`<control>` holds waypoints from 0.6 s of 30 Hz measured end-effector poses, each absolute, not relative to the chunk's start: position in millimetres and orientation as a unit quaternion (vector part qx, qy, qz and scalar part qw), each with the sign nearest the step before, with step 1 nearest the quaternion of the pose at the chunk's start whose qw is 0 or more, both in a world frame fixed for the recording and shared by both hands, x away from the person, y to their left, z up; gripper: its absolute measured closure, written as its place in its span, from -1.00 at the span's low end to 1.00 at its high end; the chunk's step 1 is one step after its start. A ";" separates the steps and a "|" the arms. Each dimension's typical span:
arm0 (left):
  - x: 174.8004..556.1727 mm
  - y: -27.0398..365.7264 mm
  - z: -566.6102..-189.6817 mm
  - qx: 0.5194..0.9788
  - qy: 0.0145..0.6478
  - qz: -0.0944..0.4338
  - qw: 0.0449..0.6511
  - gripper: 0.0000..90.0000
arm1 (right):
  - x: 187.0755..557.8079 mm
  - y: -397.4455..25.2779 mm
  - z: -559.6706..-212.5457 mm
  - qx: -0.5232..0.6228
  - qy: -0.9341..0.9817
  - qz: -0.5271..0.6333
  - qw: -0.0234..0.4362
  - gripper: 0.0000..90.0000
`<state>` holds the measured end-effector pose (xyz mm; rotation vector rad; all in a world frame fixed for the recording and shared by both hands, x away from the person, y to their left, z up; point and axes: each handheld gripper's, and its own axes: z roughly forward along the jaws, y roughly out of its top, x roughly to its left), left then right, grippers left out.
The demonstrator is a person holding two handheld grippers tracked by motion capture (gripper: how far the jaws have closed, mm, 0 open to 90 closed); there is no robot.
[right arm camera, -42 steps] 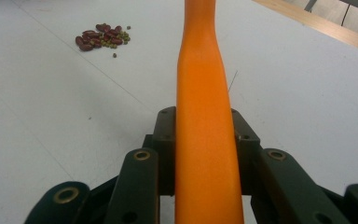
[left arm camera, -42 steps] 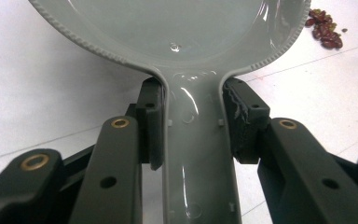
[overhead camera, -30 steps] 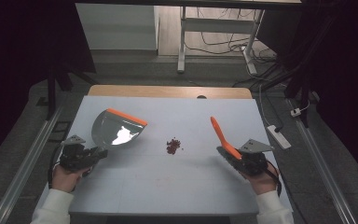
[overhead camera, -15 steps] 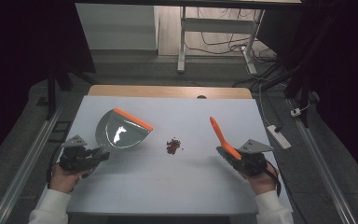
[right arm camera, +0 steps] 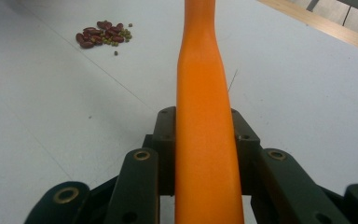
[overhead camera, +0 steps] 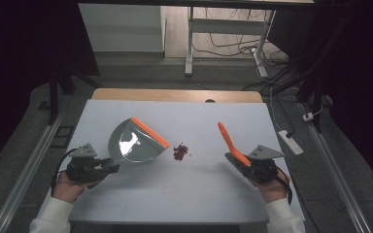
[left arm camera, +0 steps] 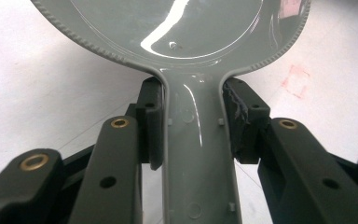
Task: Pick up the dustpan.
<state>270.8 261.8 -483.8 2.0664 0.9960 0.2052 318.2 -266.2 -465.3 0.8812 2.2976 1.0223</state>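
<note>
Left gripper [overhead camera: 108, 168] jaws clamped on the dustpan [overhead camera: 135, 144] handle, right gripper [overhead camera: 240, 161] jaws clamped on the orange brush [overhead camera: 227, 137], beans [overhead camera: 180, 151] between on the counter [overhead camera: 189, 194]

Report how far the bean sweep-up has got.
Done: left gripper is clamped on the grey dustpan handle, right gripper on the orange brush. In hand: the dustpan's orange lip faces the beans, not touching. Left: all sweeping; the pile lies loose on the table.
</note>
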 end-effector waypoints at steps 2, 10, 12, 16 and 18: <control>270.2 260.4 -483.4 0.823 0.386 0.077 0.408 0.37 | 318.3 -266.1 -465.5 0.321 0.838 0.373 0.237 0.55; 268.3 257.2 -482.9 0.841 0.361 0.058 0.399 0.37 | 319.4 -267.7 -467.4 0.324 0.838 0.371 0.235 0.55; 267.7 255.6 -483.3 0.845 0.354 0.052 0.397 0.37 | 319.2 -267.6 -467.2 0.324 0.838 0.372 0.235 0.55; 265.9 248.3 -484.1 0.859 0.331 0.042 0.388 0.37 | 319.8 -268.1 -467.9 0.323 0.838 0.370 0.236 0.55; 265.5 244.4 -485.0 0.864 0.325 0.039 0.382 0.37 | 320.0 -268.1 -468.3 0.325 0.838 0.370 0.235 0.55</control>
